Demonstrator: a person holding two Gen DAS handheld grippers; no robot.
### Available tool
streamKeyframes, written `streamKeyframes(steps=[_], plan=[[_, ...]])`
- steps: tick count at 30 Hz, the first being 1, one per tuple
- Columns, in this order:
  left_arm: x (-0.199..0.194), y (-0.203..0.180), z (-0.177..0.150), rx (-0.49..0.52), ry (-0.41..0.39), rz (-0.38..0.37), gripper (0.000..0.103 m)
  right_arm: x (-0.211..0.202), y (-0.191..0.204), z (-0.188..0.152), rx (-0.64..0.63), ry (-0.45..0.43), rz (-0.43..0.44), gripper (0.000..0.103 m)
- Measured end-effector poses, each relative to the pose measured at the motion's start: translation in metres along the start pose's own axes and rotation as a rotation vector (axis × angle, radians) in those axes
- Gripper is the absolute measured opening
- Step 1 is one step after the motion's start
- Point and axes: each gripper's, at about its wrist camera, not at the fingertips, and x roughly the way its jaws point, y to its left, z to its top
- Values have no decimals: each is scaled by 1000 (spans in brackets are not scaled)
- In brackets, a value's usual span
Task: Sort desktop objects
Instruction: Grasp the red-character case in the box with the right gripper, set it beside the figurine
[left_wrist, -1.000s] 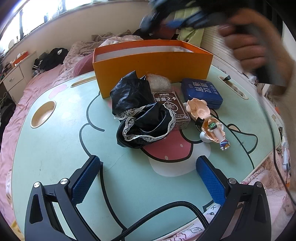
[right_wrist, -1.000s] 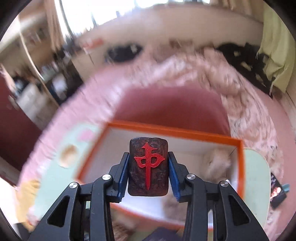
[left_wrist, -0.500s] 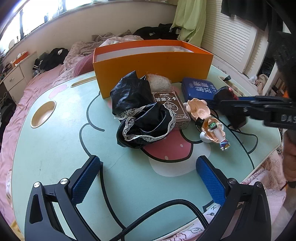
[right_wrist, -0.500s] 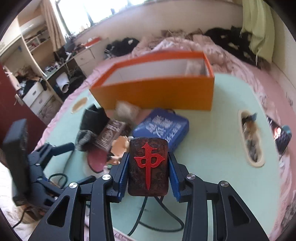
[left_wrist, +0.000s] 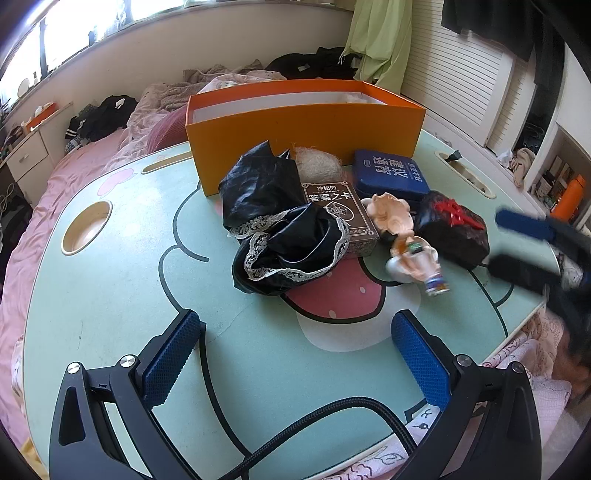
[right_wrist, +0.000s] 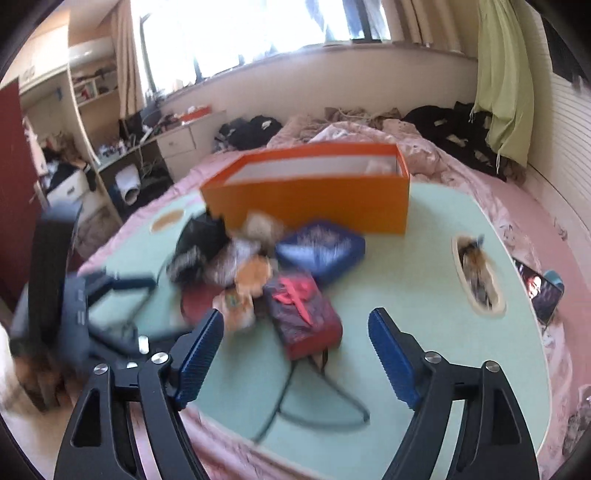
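1. The left gripper (left_wrist: 295, 354) was held low over the near edge of the table (left_wrist: 110, 295); its jaws were spread wide and nothing was gripped between them.
2. Ahead of it and slightly to its left, a black lace-trimmed cloth (left_wrist: 288, 243) was heaped; a brown card box (left_wrist: 340, 214) was partly covered by that cloth; the orange box (left_wrist: 303, 140) was set farther ahead, beyond the whole pile, with its open top upward.
3. Ahead and to the right of the left gripper, a blue case (left_wrist: 388, 173) was laid just before the orange box; a pale figurine (left_wrist: 406, 243) was lying nearer, beside the card box.
4. The dark tile block (left_wrist: 454, 229), marked with a red character, was found on the table at the right end of the pile, just beside the figurine and near the blue case; it was well apart from the left gripper.
5. The right gripper (right_wrist: 295, 354) was seen with its jaws just opened wide; no thing was held between the pads; the tile block (right_wrist: 303, 314) was lying free just ahead of it, slightly left of its centre line.
6. The block's long axis was judged to run roughly along the right gripper's pointing line, slanted a little; its narrow width would therefore be spanned by those jaws; the right hand was judged much the nearer for any regrasp.
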Motion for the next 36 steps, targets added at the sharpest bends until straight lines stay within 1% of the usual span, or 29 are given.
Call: streamKeyframes(steps=[2, 3, 4, 5, 6, 7, 12, 27, 31, 35, 36], plan=[[-1, 0, 0, 0, 0, 0, 103, 10, 2, -4, -22, 23, -31, 87], [0, 0, 0, 0, -1, 0, 103, 17, 2, -5, -22, 42, -65, 87], [0, -1, 0, 2, 0, 1, 103, 20, 2, -7, -38, 30, -114, 90], [0, 0, 0, 1, -2, 1, 103, 24, 3, -10, -58, 34, -164, 98], [-1, 1, 0, 0, -2, 1, 103, 26, 3, -12, -68, 23, -184, 101], [-2, 1, 0, -1, -2, 0, 103, 26, 0, -13, -52, 16, -176, 103], [-2, 2, 0, 0, -2, 2, 103, 28, -6, -15, -42, -5, -196, 103], [-2, 1, 0, -1, -1, 2, 103, 29, -6, -14, -38, -4, -213, 103], [-5, 1, -1, 5, 5, -2, 103, 28, -3, -14, -38, -6, -212, 103], [-8, 6, 0, 4, 32, -8, 103, 27, -3, -14, -37, -7, -212, 103], [-17, 11, 4, -8, 5, -11, 103, 27, -2, -14, -38, -8, -212, 103]])
